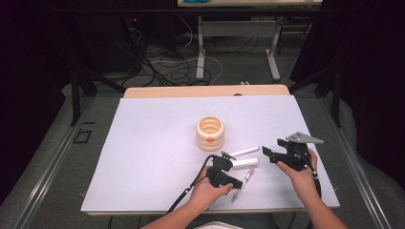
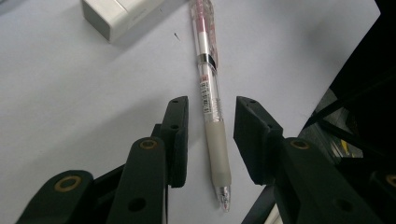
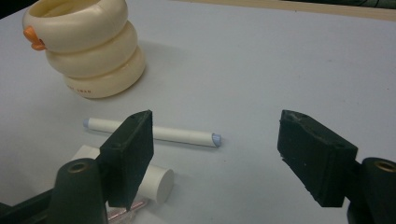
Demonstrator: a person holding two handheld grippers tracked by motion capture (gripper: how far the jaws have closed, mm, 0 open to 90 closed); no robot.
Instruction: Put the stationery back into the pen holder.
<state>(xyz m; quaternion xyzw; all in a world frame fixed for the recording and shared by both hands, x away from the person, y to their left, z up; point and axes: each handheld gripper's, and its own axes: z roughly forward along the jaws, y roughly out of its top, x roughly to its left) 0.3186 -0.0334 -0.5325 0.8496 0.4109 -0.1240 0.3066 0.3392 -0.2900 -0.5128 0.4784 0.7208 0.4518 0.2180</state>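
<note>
Now, with the left tool (image 2: 211,140) straddling the clear pen (image 2: 211,100) lying flat on the white surface (image 2: 70,93), jaws spread just off its grey rubber sleeve, close squarely on that sleeve before lifting, while the right tool (image 3: 215,158) waits spread wide and empty near the white marker (image 3: 187,136).

The white sheet (image 1: 157,157) lies bare across its left half and along its far edge, so a hand can pass freely there. Right of centre a cluster crowds the near side: the cream ringed holder (image 1: 210,133) stands behind a thin white marker (image 1: 244,152), a stubby white cylinder (image 1: 244,163) and a clear pen (image 1: 246,180), all near one another. The left gripper (image 2: 211,140) straddles the pen with a narrow gap on either side, while the right gripper (image 3: 215,158) gapes wide over bare sheet just right of the cluster.
</note>
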